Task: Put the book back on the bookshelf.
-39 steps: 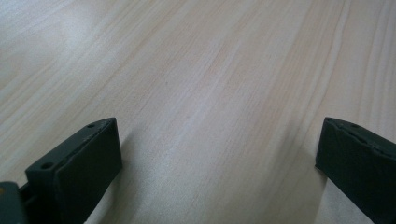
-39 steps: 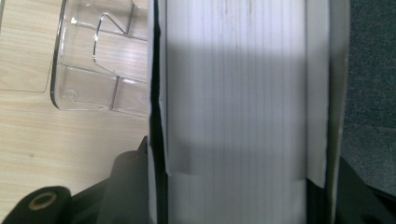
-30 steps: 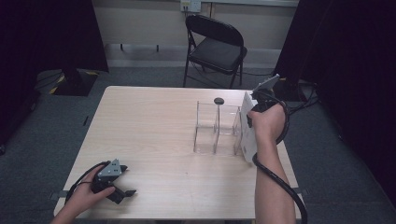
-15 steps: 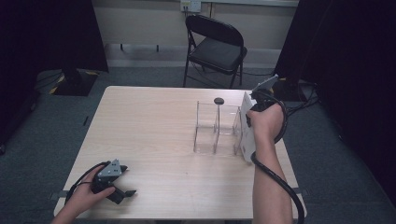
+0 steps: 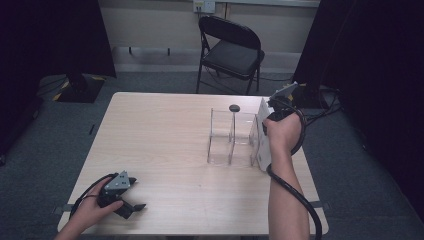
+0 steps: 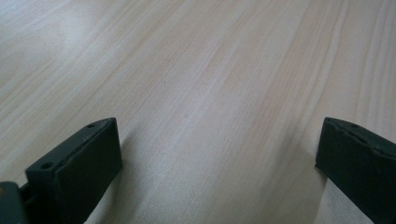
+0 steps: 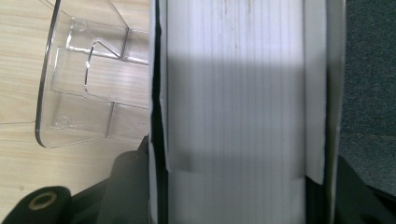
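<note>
White box (image 5: 263, 135) upright on edge in right tongs (image 7: 233, 186) — long axis along table's depth — left tongs (image 6: 219, 158) wide.

A white binder (image 5: 263, 135) stands upright on its edge at the right of the frame, just beside the clear plastic rack (image 5: 232, 137), pinched between black jaws.

A pale wood-grain worktop (image 5: 165, 140) carries a clear acrylic divider rack (image 5: 232, 137) standing at about three o'clock from its centre. A white box (image 5: 263, 131) stands upright just beside the rack's right side, at the table's edge. A small dark disc (image 5: 234, 107) lies beyond the rack, toward one o'clock.
</note>
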